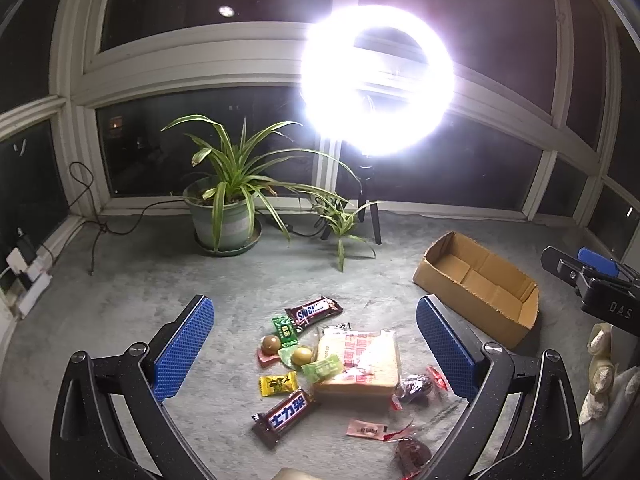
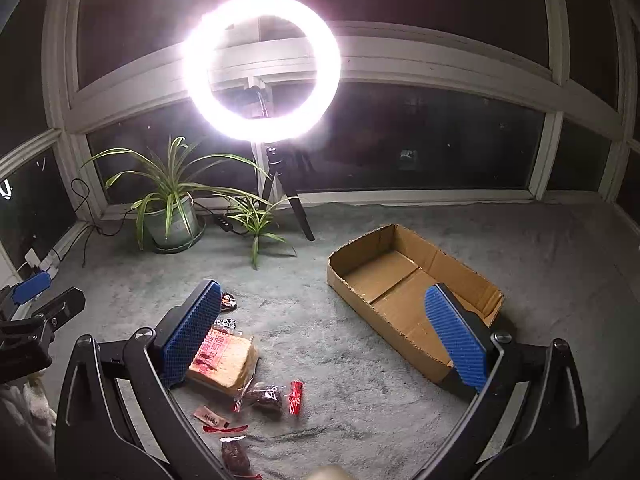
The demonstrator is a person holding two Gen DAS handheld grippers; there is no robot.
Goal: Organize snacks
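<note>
A pile of snacks lies on the grey carpet: a wrapped bread slice, two Snickers bars, small green and yellow candies, round brown sweets and dark red-wrapped sweets. An open cardboard box stands empty to the right of the pile. My left gripper is open and empty, above the pile. My right gripper is open and empty, between the pile and the box; its right finger overlaps the box.
A potted spider plant and a ring light on a tripod stand at the back by the window. Cables and a power strip lie at the left wall. A white cloth lies at the right.
</note>
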